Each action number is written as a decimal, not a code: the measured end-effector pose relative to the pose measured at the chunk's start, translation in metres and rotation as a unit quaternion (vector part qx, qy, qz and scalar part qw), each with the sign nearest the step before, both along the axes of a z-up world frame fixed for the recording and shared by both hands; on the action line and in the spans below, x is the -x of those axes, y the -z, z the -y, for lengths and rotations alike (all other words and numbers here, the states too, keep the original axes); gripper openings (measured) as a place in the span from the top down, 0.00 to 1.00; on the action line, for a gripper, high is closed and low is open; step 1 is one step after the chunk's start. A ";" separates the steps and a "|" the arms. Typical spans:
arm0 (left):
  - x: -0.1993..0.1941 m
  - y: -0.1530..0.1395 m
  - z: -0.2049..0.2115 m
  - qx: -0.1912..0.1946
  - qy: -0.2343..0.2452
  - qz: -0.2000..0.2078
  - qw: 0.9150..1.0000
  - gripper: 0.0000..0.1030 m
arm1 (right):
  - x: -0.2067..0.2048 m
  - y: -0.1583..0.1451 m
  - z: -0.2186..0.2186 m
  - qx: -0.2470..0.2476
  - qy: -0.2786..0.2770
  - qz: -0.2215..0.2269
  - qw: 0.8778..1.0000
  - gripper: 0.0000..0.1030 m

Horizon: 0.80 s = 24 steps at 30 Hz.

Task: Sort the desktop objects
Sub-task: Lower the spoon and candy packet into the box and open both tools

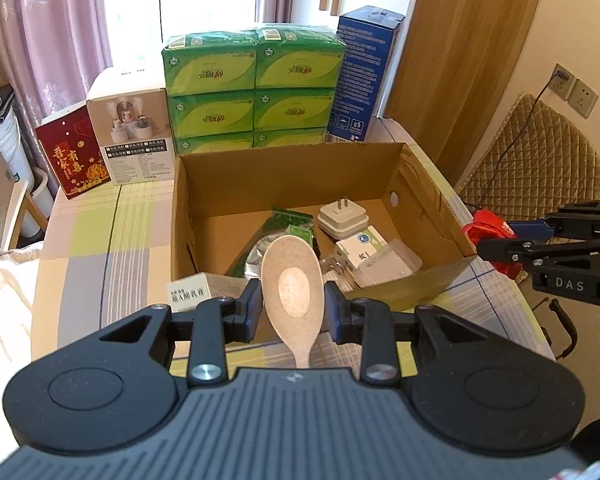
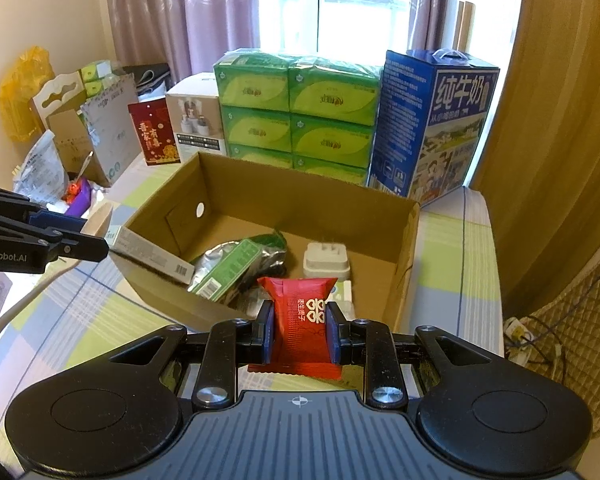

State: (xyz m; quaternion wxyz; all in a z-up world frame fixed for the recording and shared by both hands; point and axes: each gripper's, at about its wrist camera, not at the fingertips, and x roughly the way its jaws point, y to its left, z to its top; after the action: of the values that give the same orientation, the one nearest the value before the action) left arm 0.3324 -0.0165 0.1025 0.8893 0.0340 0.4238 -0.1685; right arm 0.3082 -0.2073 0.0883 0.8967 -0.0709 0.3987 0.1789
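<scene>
Both hands are loaded right now: left gripper (image 1: 292, 312) is pinching a beige spoon (image 1: 292, 284) by its bowl, right gripper (image 2: 300, 332) is clamped on a red packet (image 2: 302, 322), both at the near edge of the cardboard box (image 1: 288, 168) on the desk (image 1: 100, 232). My worry is that the smooth, curved spoon could slip and land outside, or both grippers bump over the box.

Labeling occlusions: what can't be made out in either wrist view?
- Spoon handle end: left wrist view, hidden behind the left gripper body.
- Red packet bottom edge: right wrist view, behind the right gripper.
- Cardboard box near-corner contents: both views, blocked by held items.
</scene>
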 end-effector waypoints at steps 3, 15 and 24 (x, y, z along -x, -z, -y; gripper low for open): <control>-0.009 -0.001 0.001 -0.002 0.001 -0.003 1.000 0.73 | -0.008 -0.001 -0.003 0.003 -0.002 -0.003 1.000 0.78; -0.038 0.006 0.008 -0.010 0.005 -0.018 1.000 0.73 | -0.036 0.004 -0.008 0.020 -0.007 -0.019 1.000 0.78; -0.056 0.016 0.012 -0.013 0.005 -0.028 1.000 0.73 | -0.056 0.013 -0.008 0.029 -0.007 -0.034 0.999 0.78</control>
State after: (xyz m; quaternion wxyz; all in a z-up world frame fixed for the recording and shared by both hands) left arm 0.3887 -0.0284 0.0866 0.8759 0.0430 0.4501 -0.1685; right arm 0.3642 -0.1997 0.0754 0.8790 -0.0935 0.4333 0.1756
